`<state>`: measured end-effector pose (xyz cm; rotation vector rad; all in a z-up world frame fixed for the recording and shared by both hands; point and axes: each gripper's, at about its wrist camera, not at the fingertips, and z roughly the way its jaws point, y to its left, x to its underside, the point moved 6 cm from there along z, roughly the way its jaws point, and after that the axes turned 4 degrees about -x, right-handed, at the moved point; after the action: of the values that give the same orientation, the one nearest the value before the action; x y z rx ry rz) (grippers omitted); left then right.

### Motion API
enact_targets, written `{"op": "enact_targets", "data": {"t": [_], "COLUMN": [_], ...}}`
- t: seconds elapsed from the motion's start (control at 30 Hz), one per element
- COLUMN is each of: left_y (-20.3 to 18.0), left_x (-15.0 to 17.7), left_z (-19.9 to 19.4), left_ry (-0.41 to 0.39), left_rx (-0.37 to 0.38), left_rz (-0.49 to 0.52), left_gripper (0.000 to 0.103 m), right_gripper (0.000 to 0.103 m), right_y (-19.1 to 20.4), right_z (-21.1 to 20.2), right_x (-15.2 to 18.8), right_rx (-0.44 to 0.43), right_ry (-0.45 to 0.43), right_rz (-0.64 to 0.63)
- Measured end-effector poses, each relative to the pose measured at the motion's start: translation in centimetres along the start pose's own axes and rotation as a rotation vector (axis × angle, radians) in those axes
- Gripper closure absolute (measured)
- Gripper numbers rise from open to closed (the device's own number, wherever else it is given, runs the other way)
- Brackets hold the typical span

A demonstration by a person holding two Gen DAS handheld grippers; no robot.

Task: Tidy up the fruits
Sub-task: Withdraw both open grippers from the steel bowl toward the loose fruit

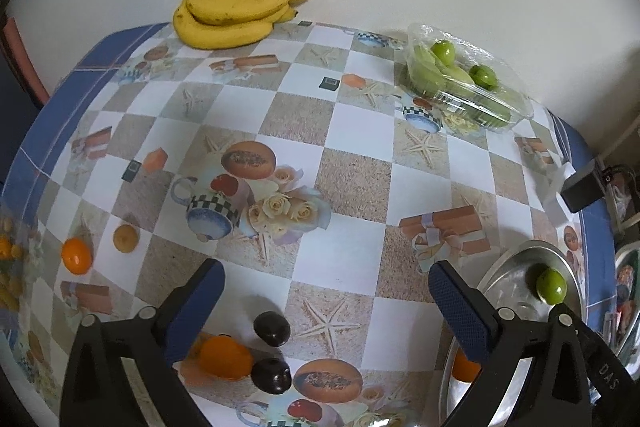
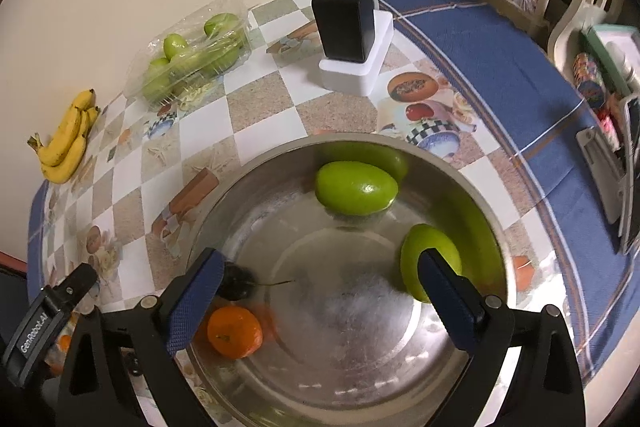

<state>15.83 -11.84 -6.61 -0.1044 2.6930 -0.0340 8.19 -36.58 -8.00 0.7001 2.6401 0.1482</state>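
1. The left gripper [image 1: 326,311] hung over the patterned tablecloth [image 1: 352,131], its jaws spread wide with nothing between them.
2. Below it lay two dark plums [image 1: 272,328], one above the other, and an orange [image 1: 226,357] just beside the lower plum.
3. A smaller orange [image 1: 76,255] sat well to the left near the cloth's edge.
4. A bunch of bananas [image 1: 236,15] rested at the far edge against the wall.
5. A clear plastic tray [image 1: 480,103] at the far right held several green fruits.
6. The right gripper [image 2: 320,291] hovered over a metal bowl [image 2: 400,383], jaws also wide apart and holding nothing.
7. Inside the bowl were two green fruits [image 2: 356,193], one toward the far side and one by the right finger, plus an orange [image 2: 235,332] and a dark plum [image 2: 238,285] near the left finger.
8. A black charger [image 2: 344,23] stood on a white box [image 2: 360,77] beyond the bowl.
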Motion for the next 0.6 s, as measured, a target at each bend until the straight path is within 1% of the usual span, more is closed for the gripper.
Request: {"op": "enact_targets", "data": {"t": [0.23,0.43,0.6], "left_y": [1.5,4.0,6.2], "left_x": [-0.2,-0.4,-0.6], "left_z": [-0.8,-1.2,-1.6], "left_ry": [-0.026,-0.034,-0.037], "left_rx": [-0.036,-0.065,-0.055], "left_rz": [0.023,-0.001,-0.028], "left_gripper": [0.0,0.0,0.0], "right_gripper": [0.005,0.005,0.005], "right_y": [0.8,2.7,4.9], "right_z": [1.2,0.7,0.6], "right_x": [0.9,1.2,1.9], "right_rx": [0.019,0.022,-0.018], "right_ry": [0.054,0.037,0.051], "right_rz": [-0.042,-0.104,-0.142]}}
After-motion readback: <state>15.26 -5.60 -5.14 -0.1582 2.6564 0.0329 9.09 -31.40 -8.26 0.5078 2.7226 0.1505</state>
